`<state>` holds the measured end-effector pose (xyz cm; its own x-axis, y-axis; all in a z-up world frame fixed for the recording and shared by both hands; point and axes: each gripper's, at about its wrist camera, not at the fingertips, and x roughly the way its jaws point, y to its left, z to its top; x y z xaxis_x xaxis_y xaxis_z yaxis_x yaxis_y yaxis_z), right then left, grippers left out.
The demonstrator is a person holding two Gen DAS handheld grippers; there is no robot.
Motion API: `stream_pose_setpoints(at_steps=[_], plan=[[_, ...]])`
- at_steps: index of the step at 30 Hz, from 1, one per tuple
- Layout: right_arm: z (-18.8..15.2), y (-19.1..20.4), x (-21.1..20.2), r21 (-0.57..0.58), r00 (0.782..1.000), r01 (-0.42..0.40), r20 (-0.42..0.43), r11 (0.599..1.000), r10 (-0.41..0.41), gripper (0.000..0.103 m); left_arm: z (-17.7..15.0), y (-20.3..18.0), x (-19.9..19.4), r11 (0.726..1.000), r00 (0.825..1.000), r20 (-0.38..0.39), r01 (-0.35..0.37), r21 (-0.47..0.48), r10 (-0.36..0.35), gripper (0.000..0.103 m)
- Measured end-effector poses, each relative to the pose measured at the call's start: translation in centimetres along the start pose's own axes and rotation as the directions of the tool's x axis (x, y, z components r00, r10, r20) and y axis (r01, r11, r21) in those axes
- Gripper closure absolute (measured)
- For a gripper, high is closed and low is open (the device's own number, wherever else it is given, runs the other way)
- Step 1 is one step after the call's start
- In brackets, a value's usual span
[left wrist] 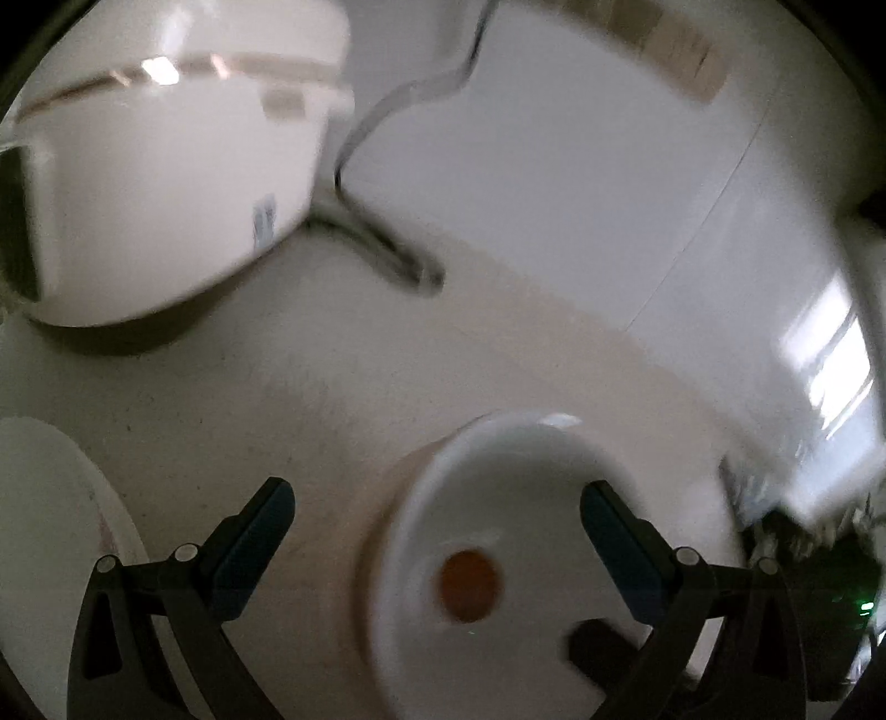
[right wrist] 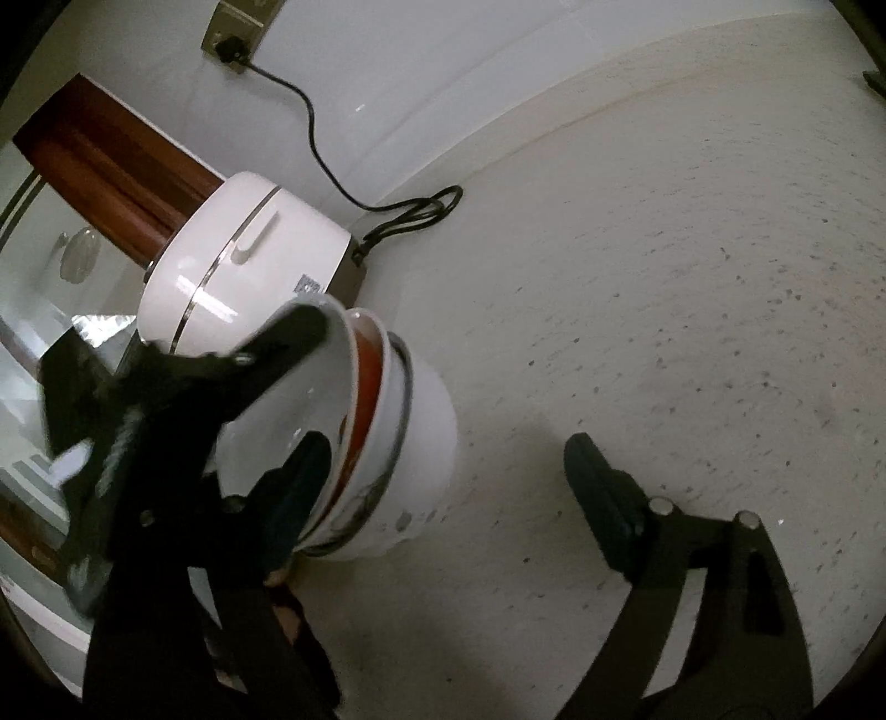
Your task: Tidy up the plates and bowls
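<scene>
Left wrist view: the left gripper (left wrist: 437, 501) hangs over a pale speckled countertop (left wrist: 266, 387) with its jaws spread wide and nothing between the pads. A white bowl (left wrist: 520, 498) with a brown spot (left wrist: 469, 586) at its bottom sits under the right-hand finger (left wrist: 614, 531), whose tip reaches in over the bowl's inside; the picture is blurred, so contact cannot be told. The rim of a white plate (left wrist: 50, 531) lies just outside the left-hand finger. Ahead of the jaws and to their left stands a white rice cooker (left wrist: 166, 183), its black cord (left wrist: 382, 232) looping along the foot of the white wall (left wrist: 581, 183).

Right wrist view: the right gripper (right wrist: 448, 471) also stands wide open and empty above the same countertop (right wrist: 664, 277). A stack of nested bowls (right wrist: 387, 437), white with a reddish-brown one showing at the rims, lies tipped just outside the gripper's left finger (right wrist: 307, 471), which overlaps the stack's edge. The other gripper (right wrist: 277, 343), black and blurred, reaches across the topmost bowl's rim from the left. The rice cooker (right wrist: 243, 266) stands beyond the stack, well ahead of the jaws, with its cord (right wrist: 332, 166) running up to a wall socket (right wrist: 232, 39). The right finger (right wrist: 603, 498) hovers over bare counter.
</scene>
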<state>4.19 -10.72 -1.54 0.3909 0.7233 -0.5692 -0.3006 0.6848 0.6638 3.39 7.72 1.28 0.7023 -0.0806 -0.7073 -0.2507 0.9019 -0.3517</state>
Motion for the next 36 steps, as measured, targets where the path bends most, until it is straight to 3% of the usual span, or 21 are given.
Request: stream_pose_setpoints(at_steps=[1,8,12,13,15,20,22,25,26,30,33,36], plan=[[0.0,0.1,0.0,-0.003,1.000,-0.003,-0.001,1.000,0.003,0.013,0.6,0.5,0.5,1.000,0.999,-0.048,0.020,0.005,-0.020,0.000],[-0.2,0.5,-0.2,-0.004,0.999,-0.036,0.001,0.999,0.036,0.009,1.8,1.9,1.5,1.000,0.985,-0.174,0.016,0.000,-0.016,0.000],[-0.5,0.2,-1.1,0.033,0.997,-0.070,0.031,0.997,0.069,0.008,1.1,1.1,1.4,0.999,0.980,-0.197,0.036,0.037,-0.028,0.000],[-0.7,0.2,-1.4,0.041,0.996,-0.078,0.037,0.996,0.076,0.008,0.8,0.5,1.3,0.997,0.980,-0.198,0.048,0.055,-0.036,0.002],[-1.3,0.1,-2.2,0.056,0.994,-0.096,0.051,0.994,0.093,0.008,0.2,-0.7,1.4,0.992,0.973,-0.220,0.096,0.085,-0.075,0.020],[-2.4,-0.6,-4.3,0.104,0.991,-0.032,0.130,0.994,0.018,0.008,-0.7,-2.3,1.9,0.985,0.963,-0.248,0.133,0.108,-0.103,0.021],[-2.8,-0.9,-5.1,0.117,0.988,-0.019,0.156,0.993,0.000,0.008,-1.2,-2.7,2.4,0.978,0.948,-0.278,0.187,0.089,-0.156,0.021],[-3.1,-1.4,-6.1,0.132,0.984,-0.019,0.177,0.991,-0.004,0.008,-1.4,-2.2,3.5,0.960,0.903,-0.349,0.278,0.027,-0.251,0.021],[-3.1,-1.5,-6.4,0.135,0.984,-0.027,0.179,0.990,0.002,0.008,-1.3,-1.9,3.5,0.960,0.903,-0.344,0.280,0.016,-0.258,0.020],[-3.0,-1.2,-6.5,0.128,0.987,-0.016,0.163,0.992,-0.005,0.008,0.1,0.1,3.0,0.974,0.930,-0.292,0.226,-0.026,-0.224,0.019],[-2.7,-0.7,-6.1,0.131,0.988,-0.009,0.155,0.991,-0.011,0.008,0.6,0.8,3.2,0.991,0.953,-0.274,0.134,0.009,-0.127,0.019],[-2.4,-0.6,-5.8,0.132,0.989,0.001,0.145,0.991,-0.020,0.008,0.6,1.0,3.3,0.992,0.963,-0.243,0.121,0.021,-0.112,0.016]])
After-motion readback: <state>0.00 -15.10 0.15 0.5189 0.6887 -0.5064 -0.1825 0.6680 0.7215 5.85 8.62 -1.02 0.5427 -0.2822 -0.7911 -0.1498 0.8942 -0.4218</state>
